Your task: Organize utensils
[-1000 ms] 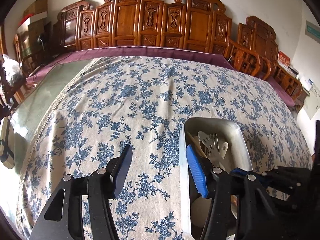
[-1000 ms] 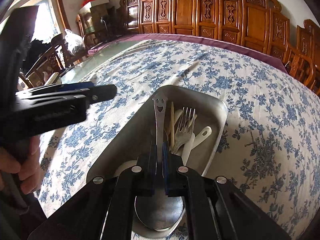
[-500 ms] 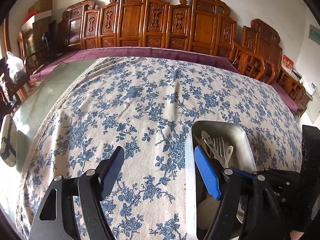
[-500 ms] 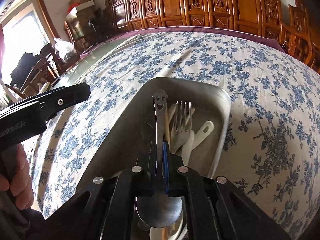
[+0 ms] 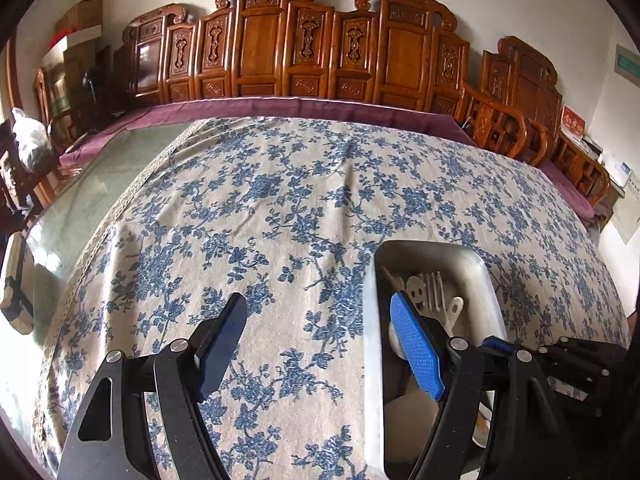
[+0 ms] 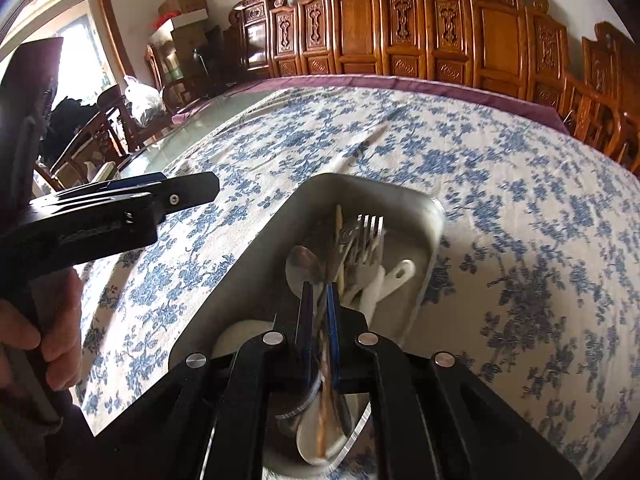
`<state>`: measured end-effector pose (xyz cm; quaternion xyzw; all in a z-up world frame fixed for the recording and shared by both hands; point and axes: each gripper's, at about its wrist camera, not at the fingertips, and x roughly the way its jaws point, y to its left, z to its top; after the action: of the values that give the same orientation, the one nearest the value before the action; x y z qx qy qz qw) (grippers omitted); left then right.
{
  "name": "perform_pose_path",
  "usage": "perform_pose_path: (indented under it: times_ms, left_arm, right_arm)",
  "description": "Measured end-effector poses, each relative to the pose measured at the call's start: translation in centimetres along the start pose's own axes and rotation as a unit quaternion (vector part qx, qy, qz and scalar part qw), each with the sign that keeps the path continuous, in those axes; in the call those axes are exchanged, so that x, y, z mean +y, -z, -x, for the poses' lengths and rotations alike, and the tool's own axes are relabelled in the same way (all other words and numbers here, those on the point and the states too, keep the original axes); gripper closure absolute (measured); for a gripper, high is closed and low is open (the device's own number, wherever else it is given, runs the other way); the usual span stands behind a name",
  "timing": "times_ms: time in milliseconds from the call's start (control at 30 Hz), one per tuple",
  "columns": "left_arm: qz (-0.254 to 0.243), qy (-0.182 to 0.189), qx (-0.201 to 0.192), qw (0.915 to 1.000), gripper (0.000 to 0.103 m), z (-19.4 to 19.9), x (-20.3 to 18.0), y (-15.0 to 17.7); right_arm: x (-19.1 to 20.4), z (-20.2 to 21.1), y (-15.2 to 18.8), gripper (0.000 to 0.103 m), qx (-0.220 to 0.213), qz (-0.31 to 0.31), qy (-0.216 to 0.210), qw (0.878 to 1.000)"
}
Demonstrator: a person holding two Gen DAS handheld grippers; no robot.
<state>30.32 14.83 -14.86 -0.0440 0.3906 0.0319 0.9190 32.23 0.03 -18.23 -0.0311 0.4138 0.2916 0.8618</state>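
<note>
A metal tray lies on the blue-flowered tablecloth and holds a fork, a white plastic spoon, a wooden chopstick and other utensils. My right gripper is over the tray, shut on a metal spoon whose smiley-faced handle end shows in the left wrist view. My left gripper is open and empty, low over the cloth; its right finger hangs over the tray's left rim.
Carved wooden chairs line the far edge of the table. Bare glass tabletop lies left of the cloth. A hand holds the left gripper, seen at left in the right wrist view. Boxes are stacked in the far corner.
The right gripper has tilted with the metal spoon still in its jaws; a spoon bowl now shows beyond the fingers where the smiley handle stood. The left gripper stayed open and shifted slightly.
</note>
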Motion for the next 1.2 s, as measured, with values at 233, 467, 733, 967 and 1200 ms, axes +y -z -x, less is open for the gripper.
perform_pose_path:
  times_ms: [233,467,733,967,1200]
  left_arm:
    - [-0.010,-0.002,-0.012,0.9999,0.016,1.3,-1.7,0.9]
    - [-0.016,0.000,-0.023,0.9996,0.008,3.5,-3.3,2.7]
    - [-0.035,0.008,-0.016,0.9992,0.008,6.3,-6.1,5.1]
    - [-0.055,0.014,-0.024,0.9981,0.008,10.3,-9.2,6.7]
    - [-0.058,0.018,-0.022,0.9979,0.008,13.7,-11.5,8.1]
  right_arm:
    - [-0.8,4.0,0.6,0.094,-0.026,0.003,0.014,1.000]
    - [-1.8,8.5,2.1,0.080,-0.049,-0.001,0.031,0.998]
    - [-3.0,13.6,5.1,0.038,-0.073,-0.023,0.066,0.995]
    - [-3.8,18.1,7.5,0.007,-0.097,-0.037,0.105,0.989]
    - [-4.1,23.0,9.2,0.003,-0.119,-0.049,0.143,0.981]
